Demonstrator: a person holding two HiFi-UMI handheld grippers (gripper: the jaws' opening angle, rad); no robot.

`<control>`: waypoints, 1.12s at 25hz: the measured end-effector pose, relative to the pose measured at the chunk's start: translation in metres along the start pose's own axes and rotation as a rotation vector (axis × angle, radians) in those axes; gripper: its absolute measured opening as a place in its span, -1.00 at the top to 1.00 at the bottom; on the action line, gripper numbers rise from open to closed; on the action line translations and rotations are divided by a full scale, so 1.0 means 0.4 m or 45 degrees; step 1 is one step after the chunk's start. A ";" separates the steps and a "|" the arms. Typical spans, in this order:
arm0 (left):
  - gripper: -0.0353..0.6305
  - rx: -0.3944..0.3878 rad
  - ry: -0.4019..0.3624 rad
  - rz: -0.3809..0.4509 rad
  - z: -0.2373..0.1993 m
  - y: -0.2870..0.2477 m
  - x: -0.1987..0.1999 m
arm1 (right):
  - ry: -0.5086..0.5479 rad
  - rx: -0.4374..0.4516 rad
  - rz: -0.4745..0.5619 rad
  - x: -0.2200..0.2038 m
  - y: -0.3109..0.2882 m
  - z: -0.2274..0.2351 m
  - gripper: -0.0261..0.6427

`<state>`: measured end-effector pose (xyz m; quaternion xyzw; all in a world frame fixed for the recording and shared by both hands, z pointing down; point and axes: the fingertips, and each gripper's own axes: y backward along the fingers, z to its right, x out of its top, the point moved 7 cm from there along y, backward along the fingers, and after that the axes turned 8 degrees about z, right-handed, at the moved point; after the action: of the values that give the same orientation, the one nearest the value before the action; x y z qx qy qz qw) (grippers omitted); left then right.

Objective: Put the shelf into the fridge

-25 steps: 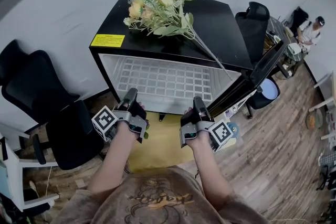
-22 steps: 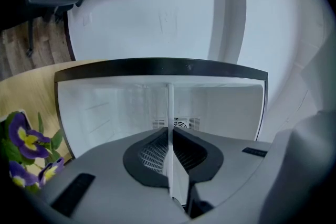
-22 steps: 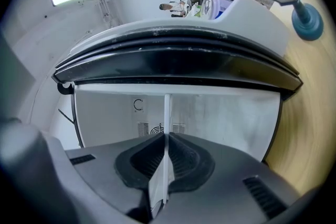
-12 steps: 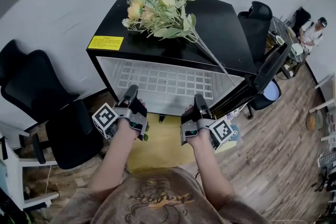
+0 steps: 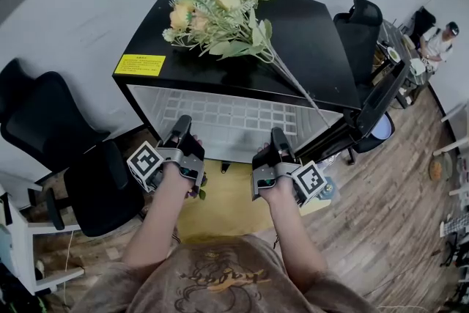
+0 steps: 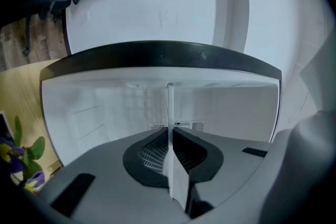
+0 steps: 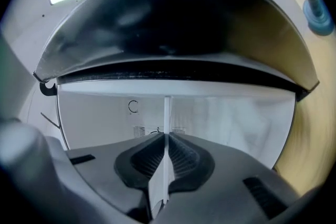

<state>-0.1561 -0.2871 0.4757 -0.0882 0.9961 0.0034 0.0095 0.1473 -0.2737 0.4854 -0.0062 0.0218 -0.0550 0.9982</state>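
**Shelf (image 5: 220, 117) in the open fridge (image 5: 308, 40), clamped at its front edge by both grippers**

The shelf is a white grid panel. It lies roughly level in the mouth of the black fridge, just under the top panel, and most of its grid is inside the white cavity. Its near edge is at the front opening, where you hold it.

Your left gripper (image 5: 183, 130) is closed on the near edge towards the left. In the left gripper view the shelf shows as a thin white strip pinched between the two ribbed pads, with no gap on either side.

Your right gripper (image 5: 278, 137) is closed on the same edge towards the right. In the right gripper view the pads press on the white strip in the same way.

The two grippers are well apart along the edge and both point into the cavity.

The fridge door (image 5: 374, 102) stands open on the right. A bunch of artificial flowers (image 5: 220, 11) lies on the fridge top, and its stems reach over the front right edge. A yellow label (image 5: 140, 64) sits on the top's front left corner. A black office chair (image 5: 44, 128) stands to the left of the fridge.
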 end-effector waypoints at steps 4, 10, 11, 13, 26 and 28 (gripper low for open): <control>0.75 -0.004 -0.001 0.006 -0.001 -0.007 0.001 | -0.004 0.003 0.000 -0.001 -0.006 0.000 0.85; 0.75 -0.003 -0.007 0.009 -0.004 -0.006 0.002 | 0.005 0.005 -0.003 -0.001 -0.006 0.002 0.85; 0.75 -0.001 -0.005 0.010 -0.003 -0.005 0.001 | 0.007 0.003 -0.005 0.000 -0.005 0.001 0.85; 0.75 0.002 0.000 0.013 -0.003 -0.005 0.001 | 0.013 0.001 -0.010 0.000 -0.006 0.001 0.85; 0.75 -0.006 0.072 0.024 0.000 0.028 -0.009 | 0.024 -0.015 -0.076 0.006 0.029 -0.007 0.89; 0.75 -0.002 0.082 0.018 0.000 0.053 -0.009 | 0.032 -0.014 -0.081 -0.005 0.055 -0.008 0.94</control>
<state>-0.1563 -0.2657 0.4760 -0.0813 0.9964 0.0012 -0.0228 0.1475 -0.2515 0.4818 -0.0119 0.0343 -0.0866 0.9956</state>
